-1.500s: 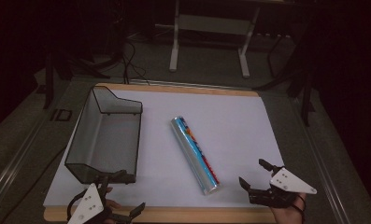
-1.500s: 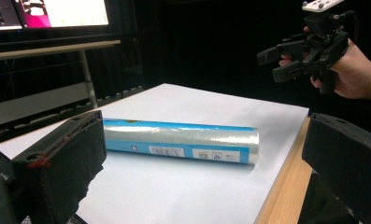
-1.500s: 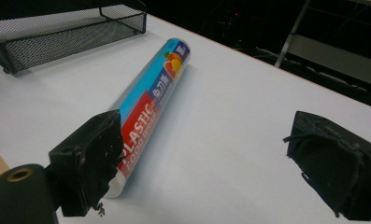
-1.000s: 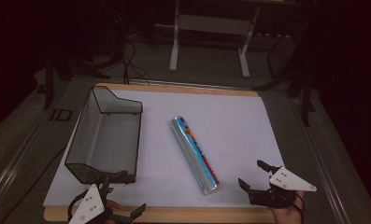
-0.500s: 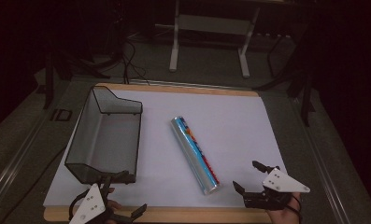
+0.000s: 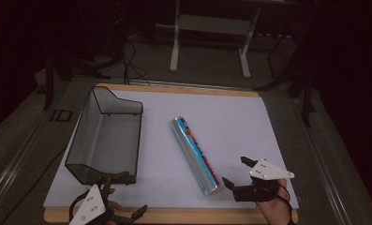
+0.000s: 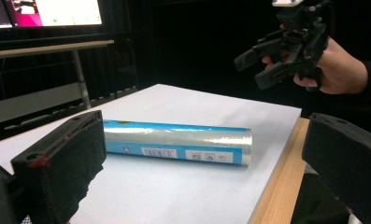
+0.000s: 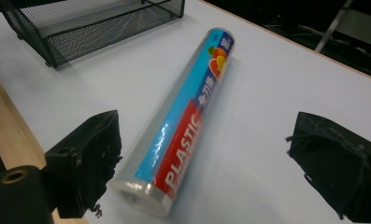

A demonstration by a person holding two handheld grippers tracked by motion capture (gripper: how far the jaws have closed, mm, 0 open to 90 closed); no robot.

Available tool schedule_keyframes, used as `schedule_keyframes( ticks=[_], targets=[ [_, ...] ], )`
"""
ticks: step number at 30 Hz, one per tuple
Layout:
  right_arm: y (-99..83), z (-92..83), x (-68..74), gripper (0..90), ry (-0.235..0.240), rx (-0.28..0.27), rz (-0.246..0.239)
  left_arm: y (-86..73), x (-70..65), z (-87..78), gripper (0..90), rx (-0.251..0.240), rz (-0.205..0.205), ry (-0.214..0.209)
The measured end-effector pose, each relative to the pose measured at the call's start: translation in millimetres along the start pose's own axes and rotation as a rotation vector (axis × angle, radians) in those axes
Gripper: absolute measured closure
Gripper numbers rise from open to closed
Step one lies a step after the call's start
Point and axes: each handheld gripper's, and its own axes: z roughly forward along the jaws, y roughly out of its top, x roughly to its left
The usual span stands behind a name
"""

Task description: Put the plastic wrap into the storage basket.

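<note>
White table (image 6: 249, 117), roll (image 6: 196, 154) lying at centre, mesh tray (image 6: 106, 136) at 9 o'clock, left gripper (image 6: 120, 199) at 7, jaws wide, right gripper (image 6: 237, 172) at 5, jaws wide.

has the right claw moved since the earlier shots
Yes. In the high view the right claw has shifted left, closing on the near end of the roll, which lies where it was. Its jaws are open.

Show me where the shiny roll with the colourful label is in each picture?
High view: the roll lies slantwise mid-table, right of the mesh tray.
Left gripper view: it lies sideways across the middle, beyond the left jaw.
Right gripper view: it runs up the centre, between the two jaws.
Shared landmark: the white sheet under the roll.
</note>
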Motion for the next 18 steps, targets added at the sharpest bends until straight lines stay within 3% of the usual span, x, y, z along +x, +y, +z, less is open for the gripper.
schedule_keyframes(
  ticks=[9, 18],
  targets=[
    [16.0, 24.8, 8.0, 8.9, -0.004, 0.031, -0.048, 0.0, -0.3, 0.3, 0.6, -0.004, -0.008, -0.008],
    [28.2, 47.7, 9.2, 8.9, -0.006, 0.07, -0.039, 0.0, -1.0, 0.8, 0.7, -0.003, -0.004, -0.017]
  ],
)
